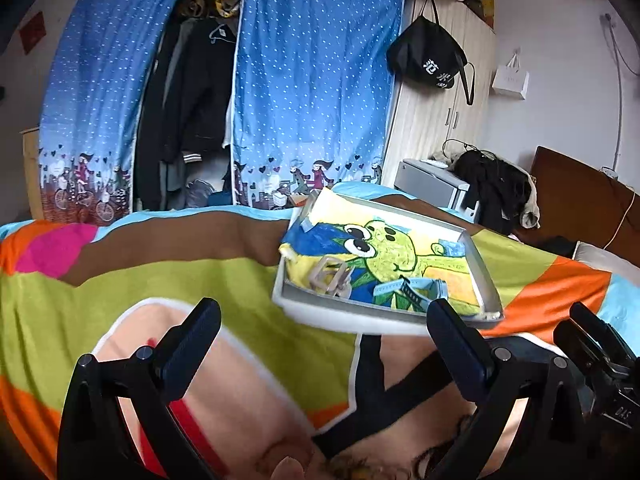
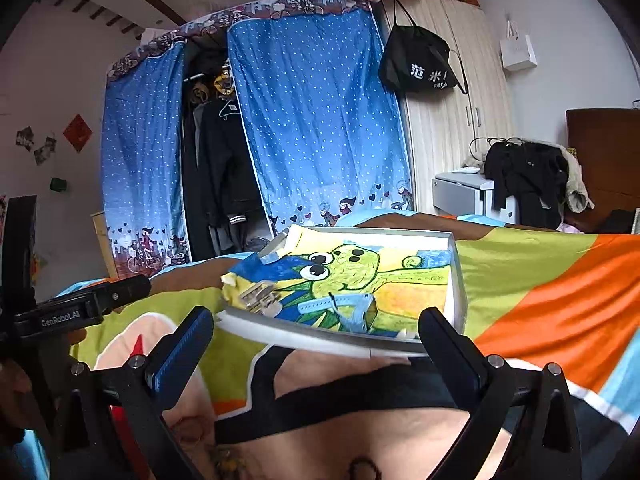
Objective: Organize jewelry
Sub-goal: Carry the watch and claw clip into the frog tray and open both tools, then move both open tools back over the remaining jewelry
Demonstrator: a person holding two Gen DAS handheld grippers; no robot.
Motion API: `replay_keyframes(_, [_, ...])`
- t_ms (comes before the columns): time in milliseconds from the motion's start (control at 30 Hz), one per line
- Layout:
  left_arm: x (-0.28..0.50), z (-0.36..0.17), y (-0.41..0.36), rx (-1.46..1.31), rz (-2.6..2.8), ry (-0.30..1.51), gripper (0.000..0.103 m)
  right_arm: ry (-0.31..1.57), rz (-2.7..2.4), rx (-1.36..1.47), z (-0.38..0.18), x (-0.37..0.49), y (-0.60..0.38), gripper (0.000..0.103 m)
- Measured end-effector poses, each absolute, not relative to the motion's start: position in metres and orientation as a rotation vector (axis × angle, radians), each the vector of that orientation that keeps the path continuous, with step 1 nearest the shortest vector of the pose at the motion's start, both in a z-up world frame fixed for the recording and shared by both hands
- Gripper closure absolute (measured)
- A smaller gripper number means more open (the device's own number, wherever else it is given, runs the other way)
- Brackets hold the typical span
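Both views low over the bed [image 1: 168, 276], facing the blue curtain [image 1: 316, 92] across the room, each looking forward between its own wide-spread jaws. Left wrist view just before the tray [image 1: 352, 314], slightly to its left, tray up and right of centre. Right wrist view [image 2: 316, 342] also just before the tray, more squarely facing it, tray centred; left gripper [image 2: 80, 312] showing left of the tray. Shared: tray, bed cover, curtain, black bag [image 2: 416, 60] right of the curtain, wardrobe [image 1: 436, 112] behind the tray.
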State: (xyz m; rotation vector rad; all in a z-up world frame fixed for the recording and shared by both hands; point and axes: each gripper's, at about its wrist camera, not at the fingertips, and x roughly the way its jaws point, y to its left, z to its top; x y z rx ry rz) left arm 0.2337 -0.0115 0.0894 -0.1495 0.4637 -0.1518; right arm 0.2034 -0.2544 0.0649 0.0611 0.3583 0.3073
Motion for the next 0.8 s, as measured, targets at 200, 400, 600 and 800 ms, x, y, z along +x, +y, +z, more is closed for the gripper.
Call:
replay_keyframes(200, [0.178,0.086,-0.008,-0.095,-0.146,0.442,0.002,0.353,0.312,0.025,0.064,0.159,-0.247,0.0])
replay_keyframes(400, [0.125,0.069,-0.018,-0.023,-0.147,0.428,0.002,0.369,0.315,0.004,0.055,0.12,-0.245,0.0])
replay_keyframes(600, [0.096,0.038,-0.025,-0.021,-0.16,0.502,0.002,0.413,0.298,-0.016,0.035,0.091,-0.246,0.0])
replay_keyframes(800, [0.086,0.009,-0.026,-0.014,-0.184,0.595,0.002,0.527,0.253,-0.001,0.001,0.08,-0.255,0.0])
